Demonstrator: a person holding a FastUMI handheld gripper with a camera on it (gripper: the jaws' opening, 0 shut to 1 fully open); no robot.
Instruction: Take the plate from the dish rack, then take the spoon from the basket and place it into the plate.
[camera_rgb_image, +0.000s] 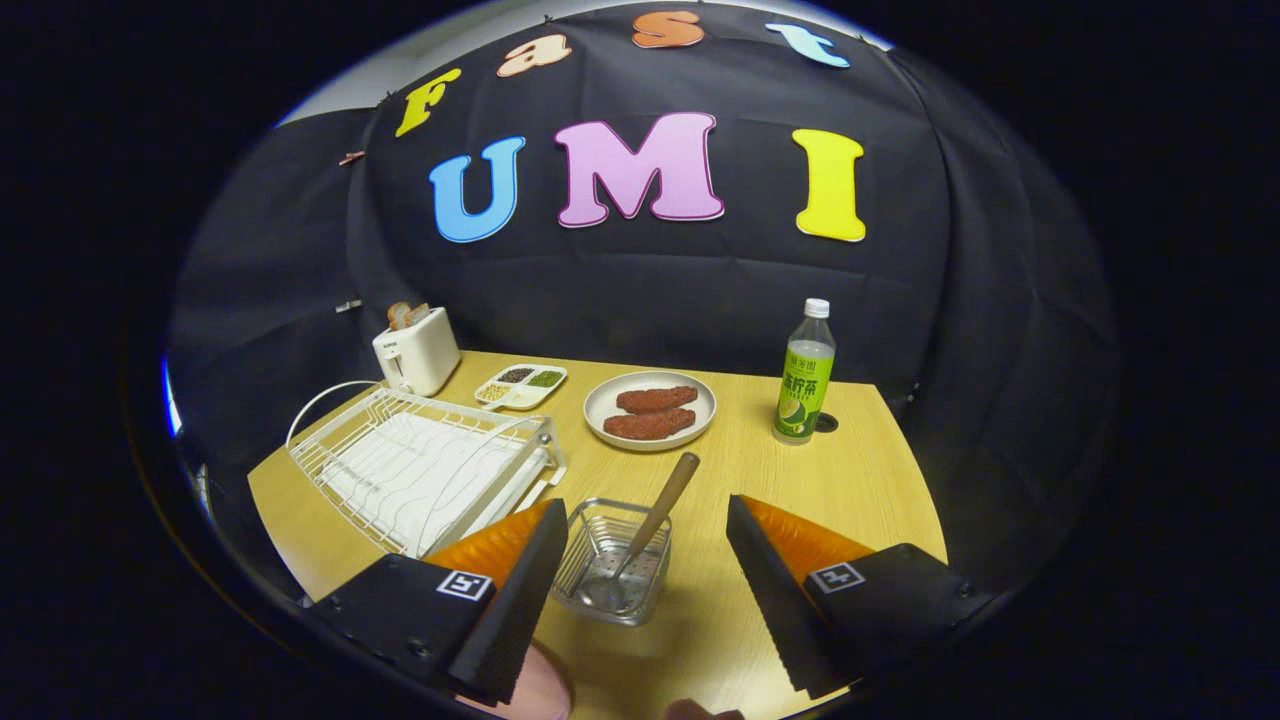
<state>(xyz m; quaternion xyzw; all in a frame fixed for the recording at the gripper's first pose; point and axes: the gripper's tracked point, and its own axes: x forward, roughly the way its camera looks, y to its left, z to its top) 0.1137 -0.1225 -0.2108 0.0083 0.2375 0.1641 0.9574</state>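
Note:
My gripper (645, 505) is open, its fingers spread wide just above the wooden table (850, 480). Between the fingers stands a small wire basket (592, 560). A spoon (668, 495) rests in it, bowl down, with its wooden handle leaning up and away toward the plate. The white plate (603, 398) lies flat on the table beyond the basket and carries two brown food pieces (652, 412). Left of the basket, beside my left finger, is the white wire dish rack (420, 465), with no dish in its slots.
A white toaster (416, 350) with bread in it stands at the far left behind the rack. A divided tray (520, 386) of grains lies beside it. A green drink bottle (805, 375) stands to the plate's right. The table's right edge runs close past my right finger.

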